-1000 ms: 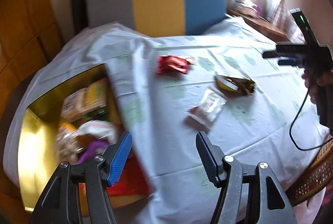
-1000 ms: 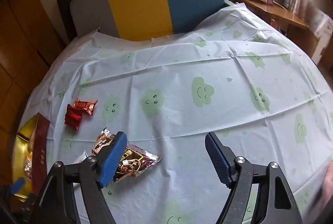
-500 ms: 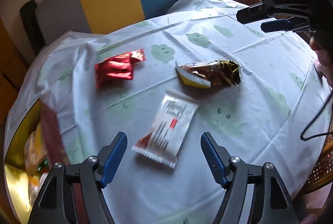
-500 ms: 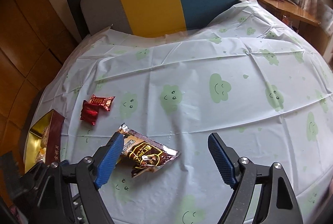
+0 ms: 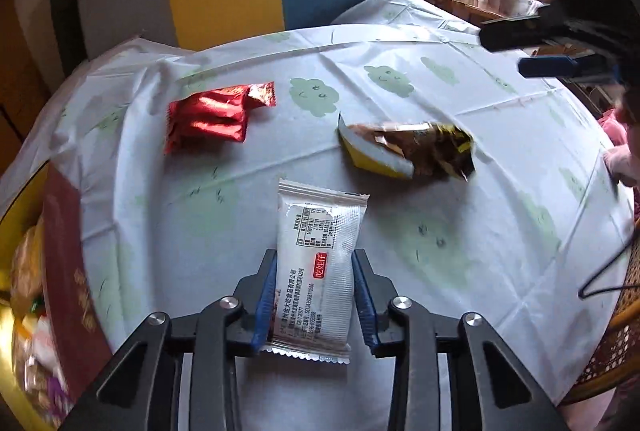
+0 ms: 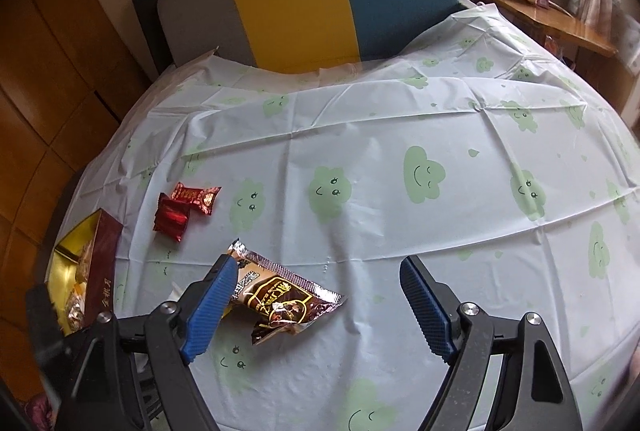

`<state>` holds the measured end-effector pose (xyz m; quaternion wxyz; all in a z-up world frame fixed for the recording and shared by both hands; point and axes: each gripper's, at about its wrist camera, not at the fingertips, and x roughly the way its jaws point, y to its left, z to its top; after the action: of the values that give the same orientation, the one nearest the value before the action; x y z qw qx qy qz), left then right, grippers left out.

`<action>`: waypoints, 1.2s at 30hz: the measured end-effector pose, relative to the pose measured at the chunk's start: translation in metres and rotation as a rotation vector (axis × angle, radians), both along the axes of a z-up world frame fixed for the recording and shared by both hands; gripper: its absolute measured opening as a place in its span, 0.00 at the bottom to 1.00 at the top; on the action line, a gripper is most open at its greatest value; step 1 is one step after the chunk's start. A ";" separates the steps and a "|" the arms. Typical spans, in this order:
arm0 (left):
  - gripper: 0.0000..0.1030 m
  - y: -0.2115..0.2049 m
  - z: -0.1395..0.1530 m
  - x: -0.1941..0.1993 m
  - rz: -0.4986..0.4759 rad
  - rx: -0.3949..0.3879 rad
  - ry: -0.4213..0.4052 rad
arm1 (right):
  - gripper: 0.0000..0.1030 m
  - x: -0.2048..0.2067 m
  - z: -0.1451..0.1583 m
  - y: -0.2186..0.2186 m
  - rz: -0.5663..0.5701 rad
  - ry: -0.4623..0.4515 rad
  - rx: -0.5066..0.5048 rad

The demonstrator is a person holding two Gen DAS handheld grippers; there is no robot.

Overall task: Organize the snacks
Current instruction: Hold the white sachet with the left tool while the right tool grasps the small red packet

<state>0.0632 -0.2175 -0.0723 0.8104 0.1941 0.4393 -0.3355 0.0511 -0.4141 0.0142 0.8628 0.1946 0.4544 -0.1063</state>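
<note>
Left wrist view shows the left gripper [image 5: 314, 295] with its blue fingers [image 5: 265, 301] pressed against both long edges of a white snack packet [image 5: 318, 263]; the jaws have just been closing, and the packet now sits clamped between them, its far end lying on the table [image 5: 500, 199]. Beyond it lie a red foil packet [image 5: 212, 117] and a crumpled brown-and-yellow packet [image 5: 408, 151], apart from each other. At the left edge stands a dark red box [image 5: 64, 263] with a gold inside, holding several snacks.

Right wrist view shows the right gripper [image 6: 316, 307] released, fingers spread wide above the table with nothing clamped. The brown-and-yellow packet [image 6: 280, 301] lies just beside its left finger.
</note>
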 end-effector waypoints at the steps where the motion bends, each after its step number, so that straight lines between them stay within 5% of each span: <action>1: 0.35 0.004 0.001 -0.005 0.007 -0.006 -0.005 | 0.81 0.001 -0.001 0.001 0.005 0.004 -0.007; 18: 0.35 0.051 -0.011 -0.049 0.063 -0.100 -0.140 | 0.77 0.021 -0.020 0.077 0.300 0.063 -0.087; 36: 0.35 0.062 -0.013 -0.052 0.067 -0.198 -0.155 | 0.69 0.141 -0.030 0.175 0.671 0.094 -0.402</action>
<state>0.0108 -0.1556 -0.0854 0.8680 0.1238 0.3462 -0.3337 0.1922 -0.2393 -0.0158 0.8487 -0.1429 0.5019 0.0858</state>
